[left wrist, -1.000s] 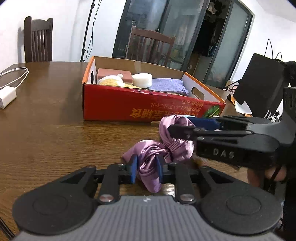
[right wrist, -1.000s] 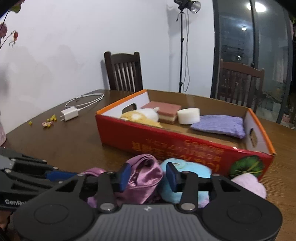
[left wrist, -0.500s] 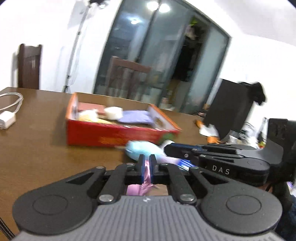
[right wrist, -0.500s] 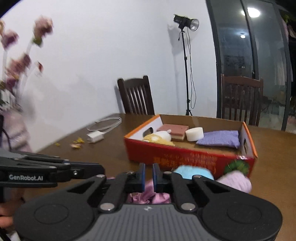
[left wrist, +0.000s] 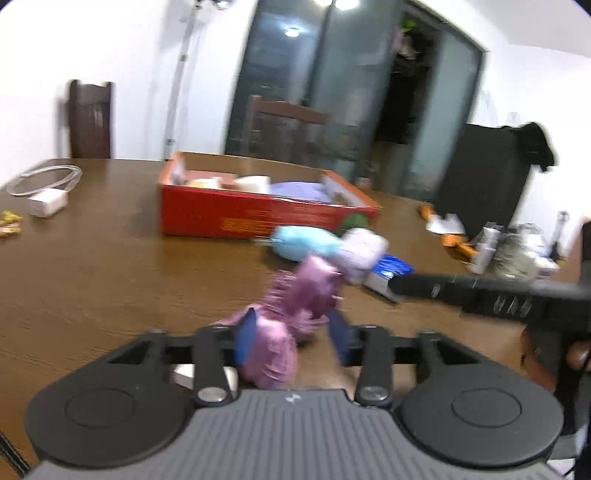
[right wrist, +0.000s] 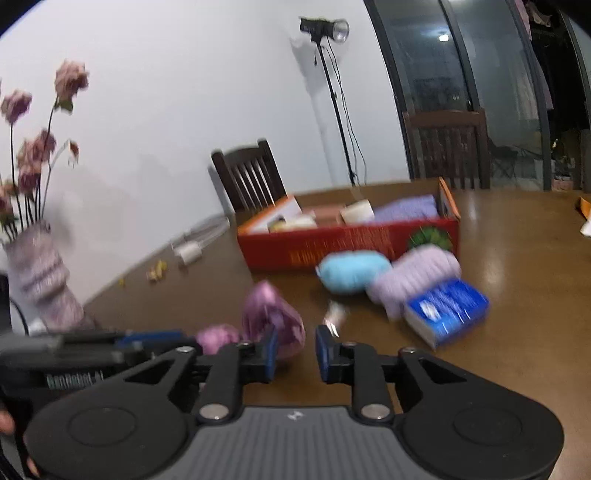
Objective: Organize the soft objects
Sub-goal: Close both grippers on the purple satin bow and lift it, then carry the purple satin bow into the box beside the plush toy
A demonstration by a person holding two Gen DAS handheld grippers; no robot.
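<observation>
Our left tongs (left wrist: pixel 293 338) have just been opening, and their blue pads now stand apart with the crumpled, glossy pink satin cloth (left wrist: pixel 295 299) lying loose between them on the worktop (left wrist: pixel 92 266), one pad close against a fold. Our right tongs (right wrist: pixel 294 350) have also just been opening and now gape narrowly over bare wood, with the same cloth just beyond the left pad and nothing between the jaws. Past the cloth lie a rounded light-blue plush (right wrist: pixel 352 271), a ribbed lilac knitted bundle (right wrist: pixel 415 277) touching it, and a flat blue packet (right wrist: pixel 447 314) just beside the bundle. Behind them stands an open red cardboard box (right wrist: pixel 347 249) with orange-edged flaps; in it we see a purple cushion (right wrist: pixel 406 210), a white round block (right wrist: pixel 356 211), a pinkish slab and something pale yellow, all blurred. The worktop is dark, polished, grained wood. A white charger with its coiled cable (left wrist: pixel 48 195) lies near the far edge, and a mottled vase (right wrist: pixel 40 280) of pink flowers stands at the left. Dark wooden chairs (right wrist: pixel 249 177), a light stand (right wrist: pixel 325 33), white walls and dark glass doors close the room.
</observation>
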